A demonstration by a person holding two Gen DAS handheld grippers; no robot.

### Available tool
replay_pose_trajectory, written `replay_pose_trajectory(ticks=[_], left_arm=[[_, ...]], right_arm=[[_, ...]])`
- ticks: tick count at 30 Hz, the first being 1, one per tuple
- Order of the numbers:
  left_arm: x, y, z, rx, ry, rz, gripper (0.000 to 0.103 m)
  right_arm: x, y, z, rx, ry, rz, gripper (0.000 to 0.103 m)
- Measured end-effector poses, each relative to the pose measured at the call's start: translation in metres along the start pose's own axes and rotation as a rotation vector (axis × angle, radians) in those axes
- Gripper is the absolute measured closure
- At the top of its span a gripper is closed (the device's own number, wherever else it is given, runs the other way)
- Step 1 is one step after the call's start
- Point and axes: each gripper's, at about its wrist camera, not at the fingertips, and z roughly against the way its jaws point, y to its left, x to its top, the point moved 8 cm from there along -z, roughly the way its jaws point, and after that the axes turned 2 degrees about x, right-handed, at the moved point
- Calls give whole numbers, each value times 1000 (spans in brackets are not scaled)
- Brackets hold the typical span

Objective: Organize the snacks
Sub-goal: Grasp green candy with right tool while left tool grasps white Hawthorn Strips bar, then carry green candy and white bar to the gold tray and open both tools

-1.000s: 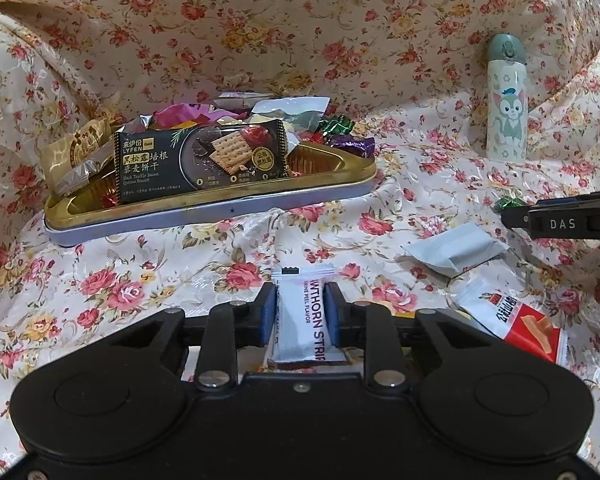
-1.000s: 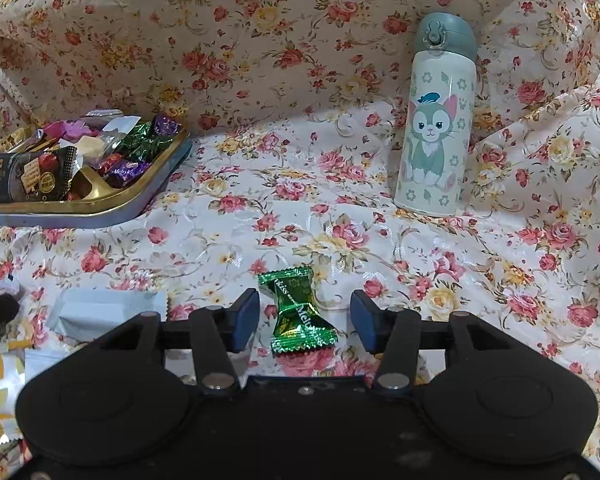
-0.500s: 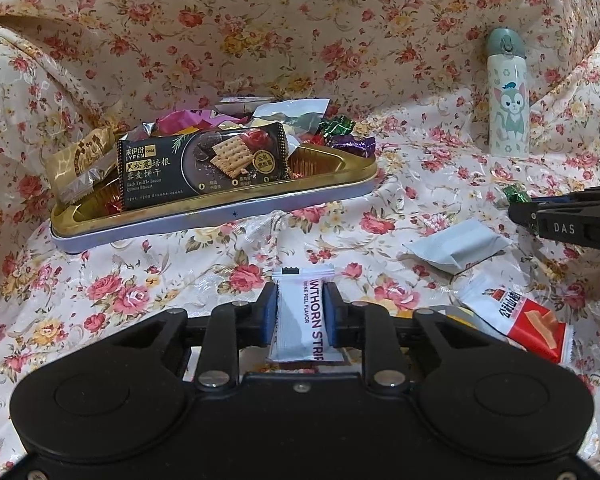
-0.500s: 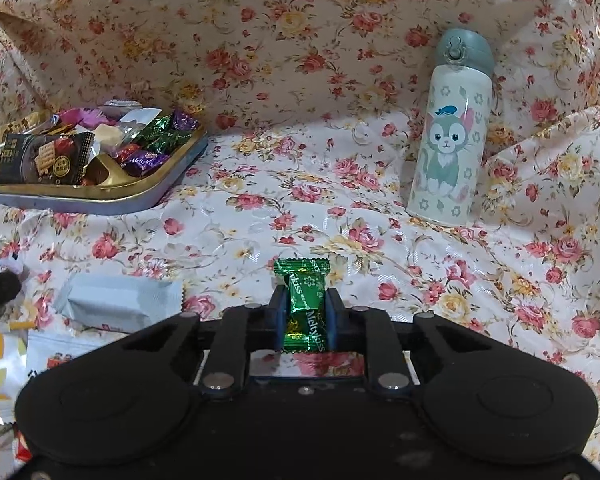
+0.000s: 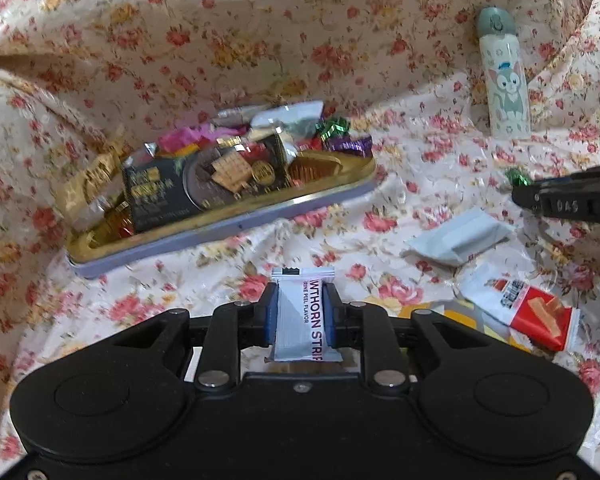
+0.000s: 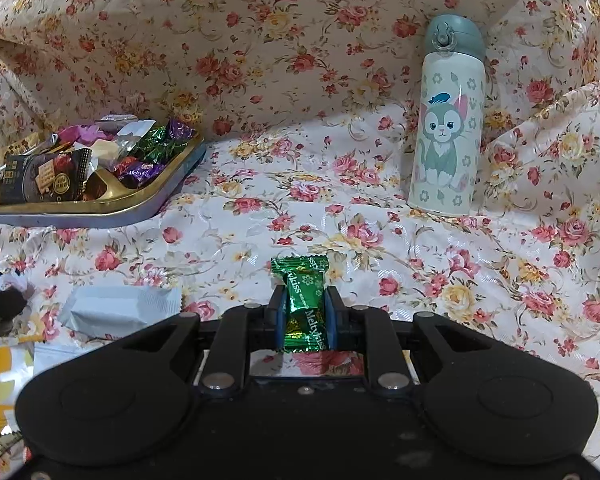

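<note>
Green foil, crinkly and feather-light, the candy (image 6: pixel 303 307) sits clamped across its middle in the right gripper (image 6: pixel 303 314), just above the cloth (image 6: pixel 300 208). The left gripper (image 5: pixel 300 320) likewise pinches the white strip pack (image 5: pixel 302 316), soft and slippery-looking. Both seem best held mid-body, headed for the tray (image 5: pixel 228 232).

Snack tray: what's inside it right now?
The tray holds a dark cracker packet, gold-wrapped sweets, and pink, purple and green candies. Whatever lies under the pile is covered; part of the gold floor shows.
</note>
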Motion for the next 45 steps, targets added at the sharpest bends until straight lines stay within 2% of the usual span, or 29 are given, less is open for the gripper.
replay_pose_trajectory(ticks=[9, 16, 22, 33, 38, 45], left_arm=[[16, 7, 58, 5, -28, 45, 74], [0, -1, 112, -15, -26, 86, 74], [-16, -8, 139, 17, 21, 102, 74], [-41, -19, 173, 85, 123, 125, 73], [-54, -22, 184, 53, 198, 177, 73], [-65, -19, 208, 57, 211, 223, 73]], right_arm=[[0, 3, 0, -20, 1, 25, 83], [1, 9, 2, -66, 17, 95, 83], [2, 8, 22, -45, 67, 60, 84], [2, 9, 111, 3, 39, 43, 84], [-3, 19, 161, 58, 13, 29, 84], [-8, 36, 235, 160, -57, 20, 84]])
